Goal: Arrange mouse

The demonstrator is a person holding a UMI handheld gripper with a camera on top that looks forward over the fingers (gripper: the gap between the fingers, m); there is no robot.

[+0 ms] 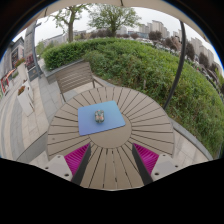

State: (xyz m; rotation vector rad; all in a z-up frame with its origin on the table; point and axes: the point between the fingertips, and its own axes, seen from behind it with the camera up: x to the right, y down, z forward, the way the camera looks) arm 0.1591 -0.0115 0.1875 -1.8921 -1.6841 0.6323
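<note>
Pink pads [77, 157] of the claw [112, 160] stand wide apart and hold nothing; only the inner faces of the two fingers show. Beyond them, on the round slatted table [145, 125], lies one blue mat [102, 117] with one mouse [99, 117] on it, small and probably grey. Behind, one bench [75, 78] is partly cut off by the table.

Outdoor setup here: a mouse [99, 117] sits on a blue mousepad [101, 118] on a round slatted wooden table [140, 115]. The gripper [111, 158] hovers well short of it, fingers spread wide. A bench [74, 78] and a hedge [150, 65] lie beyond.
</note>
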